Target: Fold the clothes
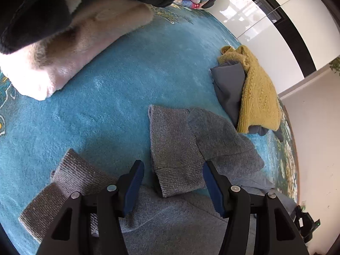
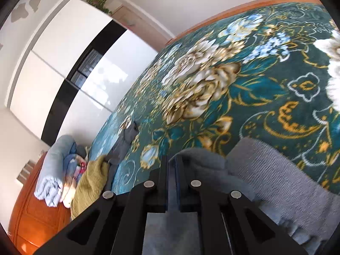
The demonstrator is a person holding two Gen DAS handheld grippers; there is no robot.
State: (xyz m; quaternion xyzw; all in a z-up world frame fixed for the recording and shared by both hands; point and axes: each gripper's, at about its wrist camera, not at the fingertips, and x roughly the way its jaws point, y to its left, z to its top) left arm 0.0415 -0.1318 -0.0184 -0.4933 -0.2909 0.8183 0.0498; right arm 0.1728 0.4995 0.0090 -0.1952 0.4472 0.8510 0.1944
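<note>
**Two grippers over one grey sweater on the teal carpet**

Two views show the scene. In the left wrist view, at far left, a pale fluffy garment (image 1: 70,48) lies on the teal carpet (image 1: 119,85), with a black fabric (image 1: 38,14) over its top edge. Lower down, a ribbed cuff of the grey sweater (image 1: 176,146) lies flat, and the sweater's body spreads beneath the left gripper (image 1: 173,171), whose blue-padded jaws stand apart with nothing pressed between them; a folded sleeve lies just ahead of the gap. Further right, a mustard knit (image 1: 259,93) rests over a grey cloth (image 1: 229,87) near the carpet's edge.

In the right wrist view, at left, a pile of pale blue bedding (image 2: 57,170) sits beside the mustard knit (image 2: 89,182). In the middle, the right gripper (image 2: 172,161) has its jaws drawn together; whether they pinch the grey sweater (image 2: 276,176) just behind them cannot be told. To the right, the sweater bunches over the flowered carpet (image 2: 233,85).
</note>
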